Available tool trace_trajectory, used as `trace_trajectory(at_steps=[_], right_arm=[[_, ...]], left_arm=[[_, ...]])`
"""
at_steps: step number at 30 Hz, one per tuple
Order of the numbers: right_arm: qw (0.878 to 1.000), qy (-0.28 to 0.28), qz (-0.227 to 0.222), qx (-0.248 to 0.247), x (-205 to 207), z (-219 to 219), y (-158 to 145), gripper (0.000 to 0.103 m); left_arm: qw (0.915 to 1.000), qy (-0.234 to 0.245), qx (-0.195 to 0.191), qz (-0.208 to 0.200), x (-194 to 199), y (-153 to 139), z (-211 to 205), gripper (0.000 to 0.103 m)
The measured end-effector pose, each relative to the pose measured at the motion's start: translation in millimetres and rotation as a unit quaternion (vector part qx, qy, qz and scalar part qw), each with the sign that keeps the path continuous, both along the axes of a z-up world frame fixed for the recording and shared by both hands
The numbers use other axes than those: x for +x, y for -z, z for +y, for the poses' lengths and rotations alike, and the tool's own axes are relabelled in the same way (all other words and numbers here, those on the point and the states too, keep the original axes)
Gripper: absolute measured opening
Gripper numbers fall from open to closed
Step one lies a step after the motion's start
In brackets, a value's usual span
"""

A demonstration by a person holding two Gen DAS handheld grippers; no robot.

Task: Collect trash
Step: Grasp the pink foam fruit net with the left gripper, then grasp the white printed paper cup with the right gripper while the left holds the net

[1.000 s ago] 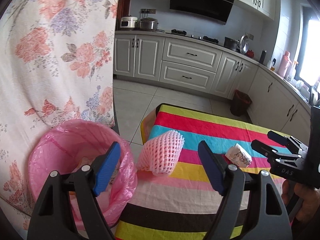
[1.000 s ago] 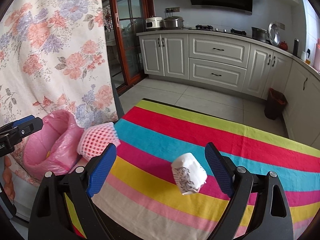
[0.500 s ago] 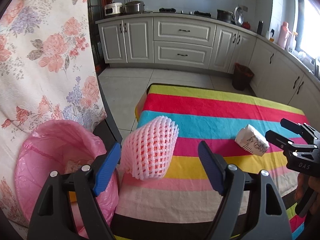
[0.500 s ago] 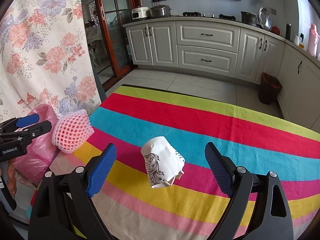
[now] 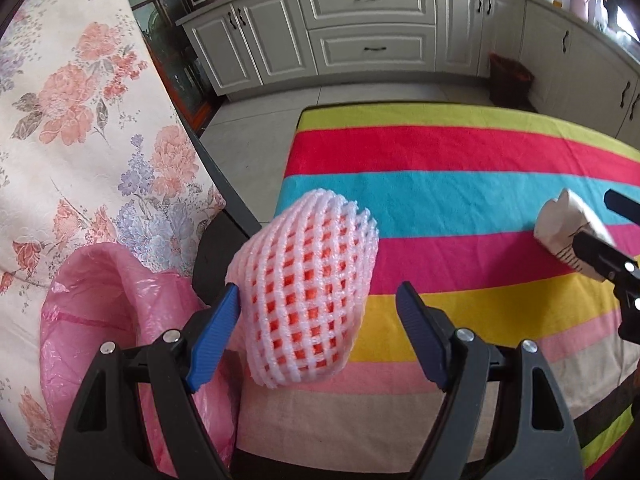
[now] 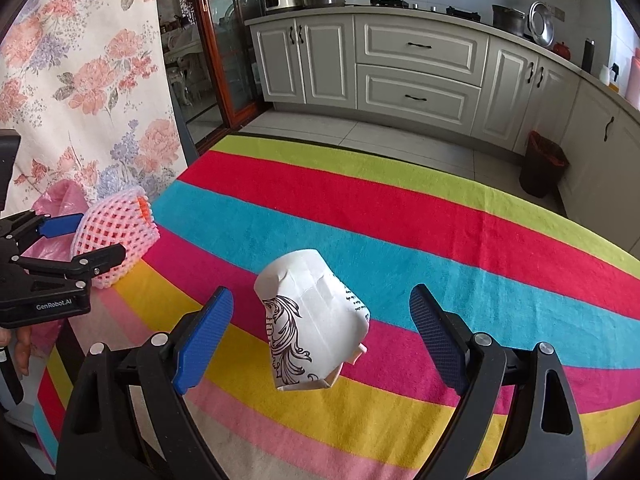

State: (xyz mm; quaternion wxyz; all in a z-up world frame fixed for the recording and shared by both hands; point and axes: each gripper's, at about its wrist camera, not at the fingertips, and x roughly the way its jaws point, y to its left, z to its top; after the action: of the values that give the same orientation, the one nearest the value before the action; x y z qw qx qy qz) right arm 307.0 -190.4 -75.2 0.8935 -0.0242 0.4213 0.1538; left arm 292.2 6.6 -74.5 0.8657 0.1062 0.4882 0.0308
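A pink foam fruit net (image 5: 308,292) lies at the left edge of the striped tablecloth (image 5: 460,184); it also shows in the right wrist view (image 6: 116,240). My left gripper (image 5: 320,336) is open with its fingers on either side of the net. A crushed white paper cup (image 6: 312,324) with a black drawing lies on the cloth; it also shows in the left wrist view (image 5: 568,232). My right gripper (image 6: 320,336) is open around the cup without touching it. A bin lined with a pink bag (image 5: 100,320) stands left of the table.
A floral curtain (image 5: 80,120) hangs at the left behind the bin. White kitchen cabinets (image 6: 420,68) line the far wall. A dark waste bin (image 6: 544,168) stands on the floor by the cabinets. The table's left edge runs beside the pink bag.
Both grippers have moved forward and down: the left one now brackets the foam net and the right one brackets the paper cup. Both stay open.
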Motion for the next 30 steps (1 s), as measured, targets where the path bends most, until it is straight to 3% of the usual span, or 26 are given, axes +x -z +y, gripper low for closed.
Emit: trace_trajectory(at_steps=[2,4,10,19,30], right_arm=[[1.000,-0.004,0.007,-0.004,2,3,4,0.085],[1.000,-0.006,0.012,-0.005,3,5,8,0.082],[1.000,-0.012,0.027,-0.011,2,8,15,0.059],[1.000,-0.014,0.018,0.004,-13,5,6,0.058],[1.000,-0.004,-0.012,0.017,-50,-5,-24,0.058]], left_arm=[[0.9999,0.005,0.015,0.006,2,5,-3,0.074],[0.9996,0.008,0.023,0.014,4,9,-6,0.060],[0.9993,0.020,0.024,0.018,3,7,-9,0.032],[0.9981,0.033,-0.050,-0.014,-19,-17,-11,0.030],[0.9905,0.037,-0.120,-0.056,-70,-52,-8,0.030]])
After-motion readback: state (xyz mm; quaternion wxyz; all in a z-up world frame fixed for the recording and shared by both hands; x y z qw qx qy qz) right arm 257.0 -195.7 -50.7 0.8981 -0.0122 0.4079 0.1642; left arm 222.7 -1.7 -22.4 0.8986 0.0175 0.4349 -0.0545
